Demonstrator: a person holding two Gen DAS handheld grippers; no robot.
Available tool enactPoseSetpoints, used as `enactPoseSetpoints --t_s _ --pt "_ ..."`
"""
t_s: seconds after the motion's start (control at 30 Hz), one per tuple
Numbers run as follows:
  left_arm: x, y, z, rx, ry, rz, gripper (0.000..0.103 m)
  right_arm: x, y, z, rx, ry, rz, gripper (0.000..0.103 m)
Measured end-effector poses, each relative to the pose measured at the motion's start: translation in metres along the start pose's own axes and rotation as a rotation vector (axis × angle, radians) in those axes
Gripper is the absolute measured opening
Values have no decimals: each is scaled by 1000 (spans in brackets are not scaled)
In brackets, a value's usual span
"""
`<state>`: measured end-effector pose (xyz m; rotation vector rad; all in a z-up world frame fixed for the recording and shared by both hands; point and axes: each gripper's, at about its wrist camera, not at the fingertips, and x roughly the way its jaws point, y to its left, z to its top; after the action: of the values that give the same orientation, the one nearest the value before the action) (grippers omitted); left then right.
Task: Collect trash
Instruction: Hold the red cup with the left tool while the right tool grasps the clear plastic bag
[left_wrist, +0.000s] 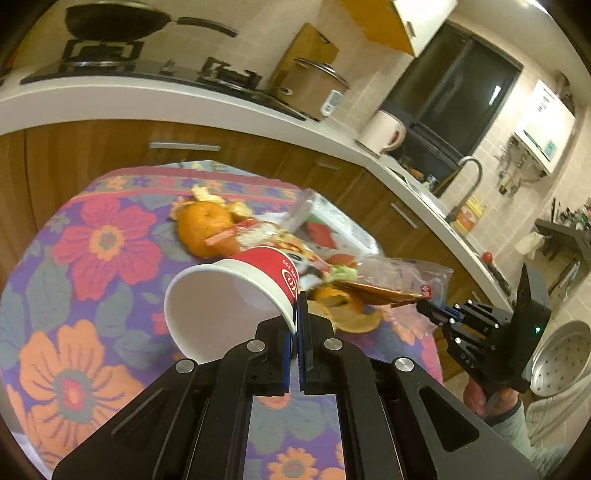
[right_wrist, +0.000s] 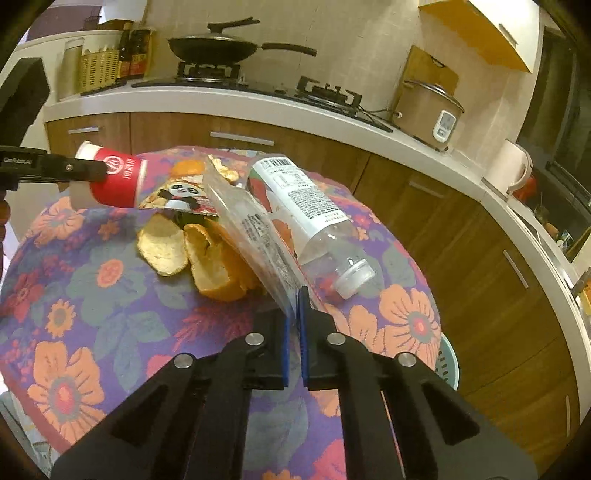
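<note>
On the left, a red paper cup (left_wrist: 236, 291) is held on its side above the flowered tablecloth (left_wrist: 92, 236), its rim pinched by the left gripper (left_wrist: 297, 314), whose jaws are drawn fully together on the cup wall. To the right of the cup, a mandarin (left_wrist: 201, 227) and loose orange peel (right_wrist: 207, 258) are spread over the cloth, with a panda-printed wrapper (right_wrist: 177, 197) lying behind the peel. Further right, a clear plastic bag (right_wrist: 255, 240) is clamped at its near edge by the right gripper (right_wrist: 297, 306), the jaws being closed to a narrow slit with only the thin film between them. Just beside the bag, an empty plastic bottle (right_wrist: 306, 210) is left lying on its side, cap toward the camera. The step in hand is judged to be the lifting of the bag off the table; it is best done by a slow, straight pull upward, so that the film is not torn and the bottle and peel resting against it are not dragged off the edge. The cup should be kept mouth-up enough that nothing is spilled.
</note>
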<state>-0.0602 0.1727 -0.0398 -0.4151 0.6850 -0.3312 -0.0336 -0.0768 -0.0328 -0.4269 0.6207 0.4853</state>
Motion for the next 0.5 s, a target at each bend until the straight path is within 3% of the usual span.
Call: enactPoseSetpoints --t_s 0.27,0.43,0.5 --pt "6 -14 -6 22 15 -21 1 -6 -4 -15 33 56 136 3" --pt "2 -16 -8 26 15 -32 1 -19 -10 -18 76 41 185 9" --pt "0 -17 -8 32 11 -35 1 -20 -12 -17 81 36 192 17"
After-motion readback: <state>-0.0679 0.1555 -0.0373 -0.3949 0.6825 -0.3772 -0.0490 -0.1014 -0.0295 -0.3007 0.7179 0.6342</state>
